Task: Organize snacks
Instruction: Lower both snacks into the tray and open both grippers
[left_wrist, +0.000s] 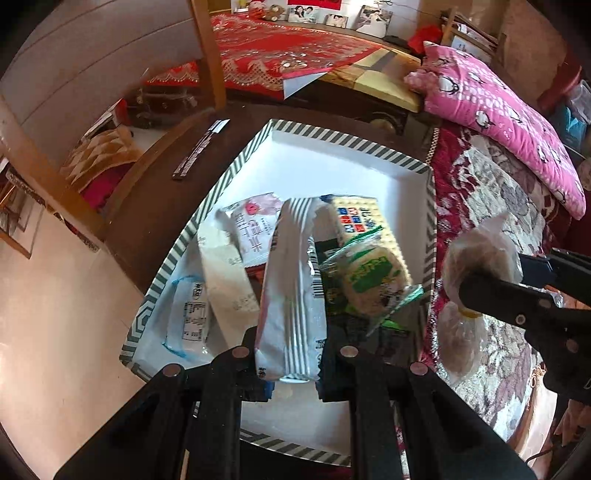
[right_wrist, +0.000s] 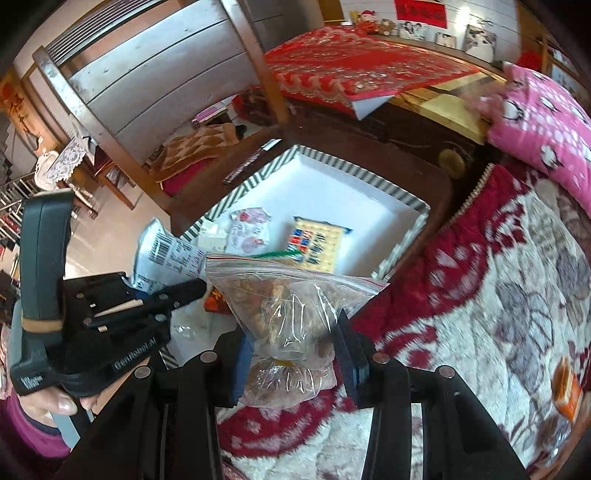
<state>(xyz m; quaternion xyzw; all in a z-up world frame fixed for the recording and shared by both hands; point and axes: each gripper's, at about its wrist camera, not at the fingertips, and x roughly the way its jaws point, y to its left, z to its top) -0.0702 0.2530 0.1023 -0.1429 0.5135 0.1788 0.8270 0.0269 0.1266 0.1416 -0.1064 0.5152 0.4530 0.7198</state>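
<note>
Striped tray (left_wrist: 236, 168), two hand-held grippers, left (left_wrist: 291, 363) clenching one white packet (left_wrist: 291, 295), right (right_wrist: 291, 354) clenching one zip bag (right_wrist: 291, 306)

Left wrist view: steeply downward, close over the striped-rim tray (left_wrist: 343, 142).
Right wrist view: downward from beside the tray (right_wrist: 373, 181), over the floral blanket (right_wrist: 480, 295).
Shared by the 2 views: tray, blanket.
</note>
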